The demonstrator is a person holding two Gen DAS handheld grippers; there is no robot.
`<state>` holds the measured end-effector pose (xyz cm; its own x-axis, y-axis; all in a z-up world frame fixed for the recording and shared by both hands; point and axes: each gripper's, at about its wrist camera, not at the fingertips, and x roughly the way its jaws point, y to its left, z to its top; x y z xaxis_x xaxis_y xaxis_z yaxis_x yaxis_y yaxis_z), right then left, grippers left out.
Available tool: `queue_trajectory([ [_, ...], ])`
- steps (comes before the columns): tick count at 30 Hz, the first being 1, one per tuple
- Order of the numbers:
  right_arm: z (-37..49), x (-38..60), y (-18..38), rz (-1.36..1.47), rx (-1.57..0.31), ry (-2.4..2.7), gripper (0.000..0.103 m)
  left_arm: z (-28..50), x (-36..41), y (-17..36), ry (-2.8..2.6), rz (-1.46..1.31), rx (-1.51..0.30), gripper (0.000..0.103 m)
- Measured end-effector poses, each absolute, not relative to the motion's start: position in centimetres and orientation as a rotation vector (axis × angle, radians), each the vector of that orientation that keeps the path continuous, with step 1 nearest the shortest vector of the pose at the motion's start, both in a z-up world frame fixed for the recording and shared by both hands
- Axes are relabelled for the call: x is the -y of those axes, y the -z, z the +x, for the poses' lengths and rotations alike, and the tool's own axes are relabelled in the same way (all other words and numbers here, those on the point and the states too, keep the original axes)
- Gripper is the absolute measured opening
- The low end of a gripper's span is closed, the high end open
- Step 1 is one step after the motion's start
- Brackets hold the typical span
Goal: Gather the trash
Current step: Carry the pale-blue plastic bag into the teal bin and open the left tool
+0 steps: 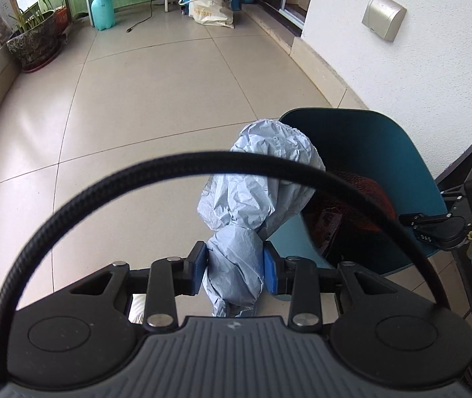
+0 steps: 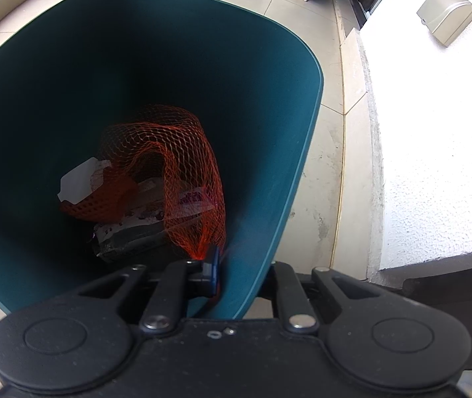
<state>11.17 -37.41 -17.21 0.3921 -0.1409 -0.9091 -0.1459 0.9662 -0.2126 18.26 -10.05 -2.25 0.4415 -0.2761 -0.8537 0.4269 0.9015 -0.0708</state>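
Note:
My left gripper (image 1: 235, 270) is shut on a crumpled pale blue paper wad (image 1: 255, 179), held just left of the teal trash bin (image 1: 385, 152). In the right wrist view, my right gripper (image 2: 227, 272) is shut on the teal bin's rim (image 2: 285, 199), with one finger (image 2: 212, 270) inside the wall and the other hidden outside it. The end of an orange mesh net (image 2: 182, 152) is also caught at the inner finger. The net lies in the bin over wrappers and a white paper scrap (image 2: 76, 182). My right gripper also shows in the left wrist view (image 1: 435, 225) at the bin's right side.
A black cable (image 1: 169, 172) arcs across the left wrist view. A white wall with a metal socket cover (image 1: 383, 16) stands to the right. A potted plant (image 1: 33, 39), a teal spray bottle (image 1: 101, 10) and a tote bag (image 1: 211, 8) stand far off on the tiled floor (image 1: 156, 93).

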Motion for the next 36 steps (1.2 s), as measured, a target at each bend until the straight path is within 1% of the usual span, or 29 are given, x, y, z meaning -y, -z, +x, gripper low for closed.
queue_trajectory([
  [5, 11.0, 37.6, 17.1, -0.271, -1.168, -0.006, 0.013, 17.9, 13.4, -0.1, 0.529, 0.144, -0.986, 0.034],
  [10, 10.9, 37.8, 16.9, -0.262, -1.165, -0.012, 0.013, 17.9, 17.7, -0.7, 0.591, 0.156, -0.963, 0.034],
  [13, 10.8, 38.0, 16.9, -0.259, -1.163, -0.013, 0.013, 19.0, 20.6, 1.0, 0.613, 0.177, -0.999, 0.034],
  [20, 10.7, 38.3, 16.7, -0.241, -1.157, -0.023, 0.014, 21.2, 25.6, 7.0, 0.577, 0.275, -1.091, 0.034],
  [33, 10.5, 38.8, 16.3, -0.219, -1.147, -0.042, 0.016, 22.6, 29.9, 15.7, 0.513, 0.408, -1.213, 0.034],
  [36, 10.4, 39.2, 16.5, -0.219, -1.145, -0.044, 0.016, 23.0, 30.3, 15.7, 0.522, 0.401, -1.218, 0.034],
])
